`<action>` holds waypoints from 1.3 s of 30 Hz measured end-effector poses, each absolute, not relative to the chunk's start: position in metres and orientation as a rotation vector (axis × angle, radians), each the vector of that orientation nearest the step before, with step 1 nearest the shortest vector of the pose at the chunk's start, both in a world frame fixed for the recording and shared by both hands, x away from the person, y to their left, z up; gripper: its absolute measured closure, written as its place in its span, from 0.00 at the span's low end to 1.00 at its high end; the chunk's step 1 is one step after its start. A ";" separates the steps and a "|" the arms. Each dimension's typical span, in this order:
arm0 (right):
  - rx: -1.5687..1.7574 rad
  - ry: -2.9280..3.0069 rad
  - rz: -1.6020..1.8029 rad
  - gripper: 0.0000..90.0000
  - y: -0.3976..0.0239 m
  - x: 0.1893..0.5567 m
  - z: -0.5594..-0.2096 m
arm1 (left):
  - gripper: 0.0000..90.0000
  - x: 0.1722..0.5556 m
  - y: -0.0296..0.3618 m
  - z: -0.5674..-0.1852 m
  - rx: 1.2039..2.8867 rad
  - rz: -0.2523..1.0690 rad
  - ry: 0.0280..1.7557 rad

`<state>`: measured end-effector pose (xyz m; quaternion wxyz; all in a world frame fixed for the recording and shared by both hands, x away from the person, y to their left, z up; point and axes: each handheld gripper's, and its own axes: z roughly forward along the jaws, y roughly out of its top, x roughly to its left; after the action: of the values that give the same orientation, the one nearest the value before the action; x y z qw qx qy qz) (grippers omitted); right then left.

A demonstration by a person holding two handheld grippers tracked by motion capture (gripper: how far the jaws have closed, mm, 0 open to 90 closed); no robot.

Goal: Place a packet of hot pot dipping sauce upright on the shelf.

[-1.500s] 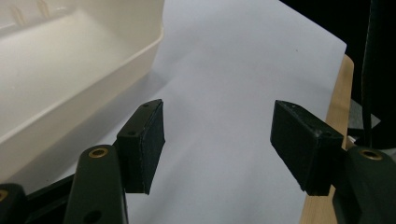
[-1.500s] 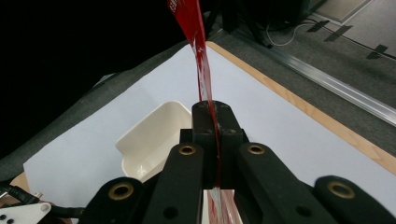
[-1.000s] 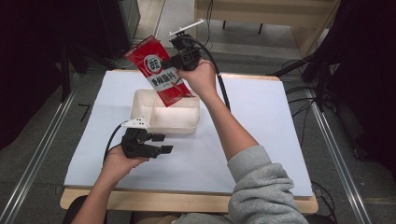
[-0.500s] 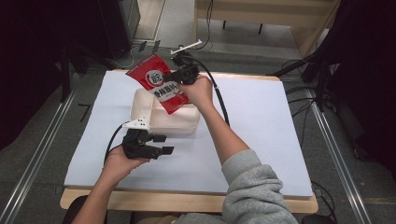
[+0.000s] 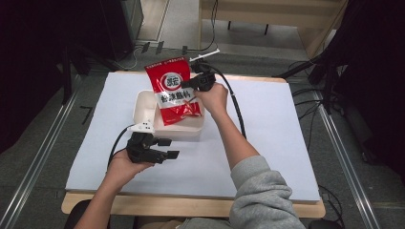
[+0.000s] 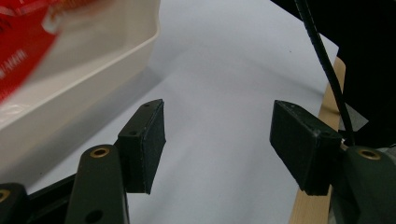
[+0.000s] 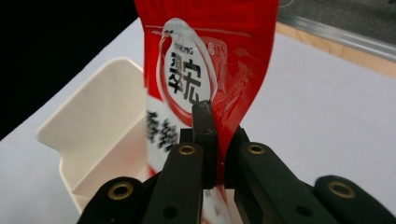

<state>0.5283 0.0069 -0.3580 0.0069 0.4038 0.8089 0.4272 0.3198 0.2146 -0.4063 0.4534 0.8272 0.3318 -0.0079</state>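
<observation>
Left claw [image 5: 165,149] resting on the white desk [image 5: 267,143] just before the cream tub [image 5: 143,107], held in the left hand [image 5: 122,164], jaws spread wide with nothing between them; seen from its own camera, two black pads [image 6: 147,140] well apart over bare white surface, a corner of the tub [image 6: 93,60] up at the left, the wooden desk edge [image 6: 327,135] and a black cable [image 6: 322,60] at the right. Cream tub sitting on the desk near its far left part, rectangular and shallow. Red packet [image 5: 173,93] hanging upright over the tub, lower end down inside it, upper end rising above the far rim, tilted slightly; white round logo and dark characters on the face. Right of the tub, right claw [image 5: 191,85] clenched on the packet's right edge, gripped by the right hand [image 5: 212,98], grey sleeve [image 5: 267,200] trailing back toward the near desk edge, cable [image 5: 236,109] looping along the forearm. From the right claw's own camera, both black jaws pressed together on the glossy red packet [image 7: 205,60], the tub [image 7: 93,140] below and to the left of it, white desk [image 7: 327,116] to the right.
</observation>
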 end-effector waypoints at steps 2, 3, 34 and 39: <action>1.260 2.538 1.350 1.00 0.006 0.527 -0.366 | 0.41 0.320 0.215 -0.406 2.041 -0.021 0.824; 1.251 2.540 1.350 1.00 0.006 0.527 -0.368 | 0.41 0.320 0.216 -0.407 2.034 -0.022 0.825; 1.106 2.555 1.285 0.49 -0.081 0.457 -0.364 | 0.40 0.322 0.216 -0.408 2.028 -0.014 0.837; 1.067 2.570 1.319 0.49 -0.088 0.432 -0.366 | 0.39 0.322 0.216 -0.409 2.028 -0.013 0.839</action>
<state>0.4322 -0.0881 -0.3661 0.0311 0.3462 0.8342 0.4281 0.3224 0.2156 -0.4090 0.4561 0.8224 0.3401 -0.0052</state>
